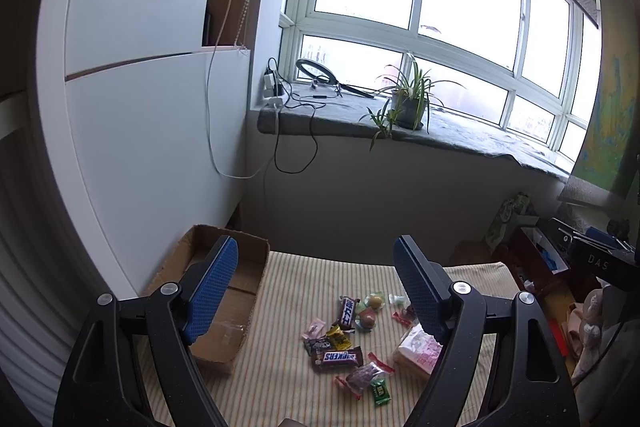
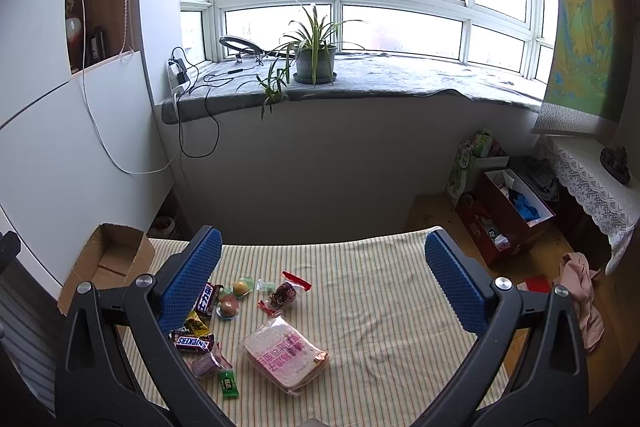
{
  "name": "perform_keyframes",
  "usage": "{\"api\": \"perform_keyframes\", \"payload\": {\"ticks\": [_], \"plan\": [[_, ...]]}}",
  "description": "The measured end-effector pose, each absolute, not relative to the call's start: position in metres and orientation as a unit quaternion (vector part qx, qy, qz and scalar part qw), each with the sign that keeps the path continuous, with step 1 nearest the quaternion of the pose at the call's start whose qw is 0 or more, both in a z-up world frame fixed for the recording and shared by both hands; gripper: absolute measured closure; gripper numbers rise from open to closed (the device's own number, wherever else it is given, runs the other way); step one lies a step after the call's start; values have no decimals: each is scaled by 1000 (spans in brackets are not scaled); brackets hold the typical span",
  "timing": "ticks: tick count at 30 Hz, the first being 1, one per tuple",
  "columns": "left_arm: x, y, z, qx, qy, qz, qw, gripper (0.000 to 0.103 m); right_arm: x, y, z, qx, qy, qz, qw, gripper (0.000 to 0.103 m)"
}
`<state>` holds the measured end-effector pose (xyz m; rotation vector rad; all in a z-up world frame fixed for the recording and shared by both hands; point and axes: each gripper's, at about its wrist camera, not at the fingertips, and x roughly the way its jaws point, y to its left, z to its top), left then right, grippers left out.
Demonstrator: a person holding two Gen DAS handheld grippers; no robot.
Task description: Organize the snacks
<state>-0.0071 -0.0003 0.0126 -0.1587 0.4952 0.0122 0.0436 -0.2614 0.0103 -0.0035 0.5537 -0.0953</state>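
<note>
Your right view gives you the whole striped desk (image 2: 380, 307) out to its far edge, plus the red box (image 2: 506, 223) of clutter on the floor to the right and a pink cloth (image 2: 582, 291) beside it. Your left view cuts most of that off, but it looks much better into the cardboard box (image 1: 224, 307) at the desk's left side: open top, low walls, nothing in it that I can make out except what looks like a clear bit of plastic on the bottom. In the right view that box (image 2: 108, 263) is just a corner peeking out past the finger.

Snacks are all loose on the desk, none in the box. The bread pack (image 2: 286, 353) lies apart from the rest, nearer you, and it's half hidden behind a finger in the left view (image 1: 416, 351). The Snickers (image 1: 338, 358) sits flat in the cluster, with a second bar (image 1: 347, 313) standing lengthwise behind it. Small wrapped candies lie scattered around them, including a green one (image 1: 380, 391) at the near end.

Your left hand-held gripper (image 1: 316, 291) is spread wide, holding nothing, hovering between box and snacks. Your right hand-held gripper (image 2: 324, 283) is also spread wide and empty over the desk.
</note>
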Motion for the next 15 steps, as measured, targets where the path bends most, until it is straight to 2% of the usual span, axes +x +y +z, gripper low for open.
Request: {"api": "perform_keyframes", "payload": {"ticks": [15], "plan": [[-8,-2,10,-80,244,8,967,23,44,-260,0,0,276,-42,960,0]]}}
